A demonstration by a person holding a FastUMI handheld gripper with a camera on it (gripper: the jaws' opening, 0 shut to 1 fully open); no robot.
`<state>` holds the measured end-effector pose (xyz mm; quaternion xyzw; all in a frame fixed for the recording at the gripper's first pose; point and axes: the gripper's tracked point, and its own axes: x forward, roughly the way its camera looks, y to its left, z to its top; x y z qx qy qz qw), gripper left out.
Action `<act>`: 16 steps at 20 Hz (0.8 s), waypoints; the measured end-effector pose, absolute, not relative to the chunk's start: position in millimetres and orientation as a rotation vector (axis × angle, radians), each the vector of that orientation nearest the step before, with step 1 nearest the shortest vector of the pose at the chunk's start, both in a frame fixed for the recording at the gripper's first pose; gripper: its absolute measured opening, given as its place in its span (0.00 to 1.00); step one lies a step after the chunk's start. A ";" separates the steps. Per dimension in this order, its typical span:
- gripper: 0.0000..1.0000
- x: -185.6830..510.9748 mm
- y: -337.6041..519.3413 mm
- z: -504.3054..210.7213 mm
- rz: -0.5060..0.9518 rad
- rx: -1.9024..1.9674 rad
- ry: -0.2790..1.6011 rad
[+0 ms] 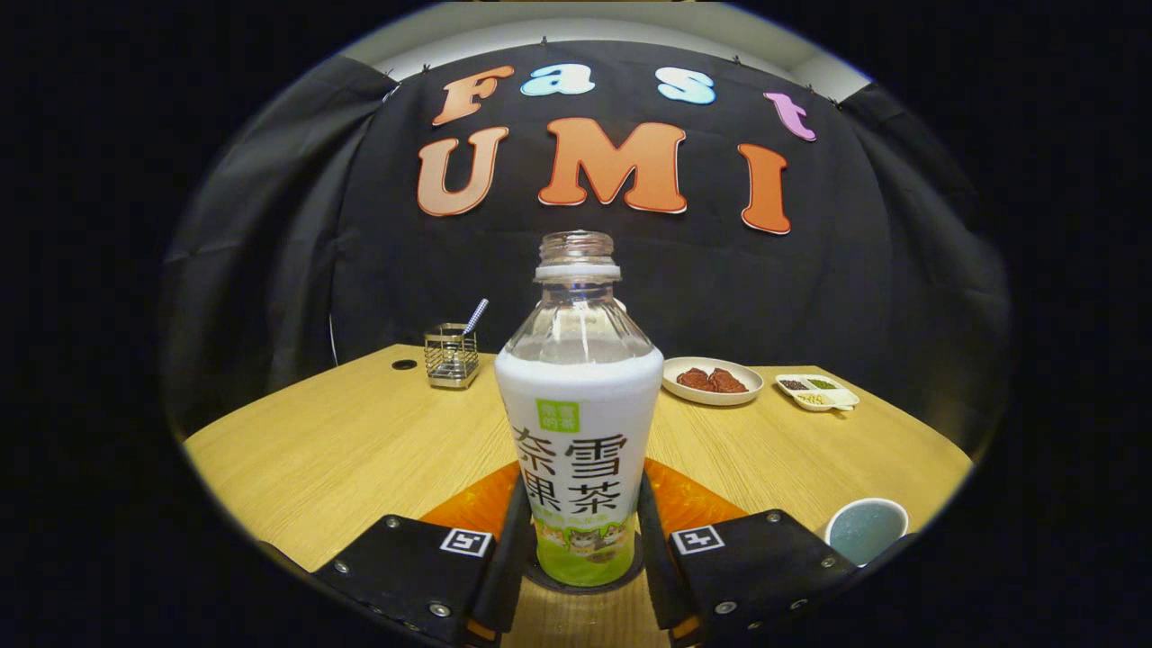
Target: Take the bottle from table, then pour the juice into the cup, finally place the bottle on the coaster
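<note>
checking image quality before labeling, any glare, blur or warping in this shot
Gripper view: fisheye warping bows the table edge; the bottle between the gripper fingers is sharp, with soft highlights on its clear neck; the plate beyond is slightly soft; lighting even, shadows faint.

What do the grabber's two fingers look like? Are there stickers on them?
The gripper is black. Each side has a chunky flat block with small silver screws, and on each block sits a white square tag with a black pattern. The fingers are thin dark pads running forward, with a bit of orange showing at their base. No cables or sleeve can be seen.
</note>
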<state>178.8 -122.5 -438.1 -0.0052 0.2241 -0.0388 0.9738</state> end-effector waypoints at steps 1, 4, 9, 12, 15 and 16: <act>0.58 182.1 -123.7 -435.8 -0.082 -0.007 0.445; 0.64 178.9 -124.8 -443.7 -0.091 0.023 0.463; 0.89 169.6 -121.1 -447.3 -0.068 0.071 0.509; 0.96 159.4 -125.9 -426.7 -0.096 0.116 0.474; 0.97 148.3 -126.0 -397.4 -0.118 0.170 0.422; 0.97 143.9 -126.1 -387.4 -0.122 0.178 0.404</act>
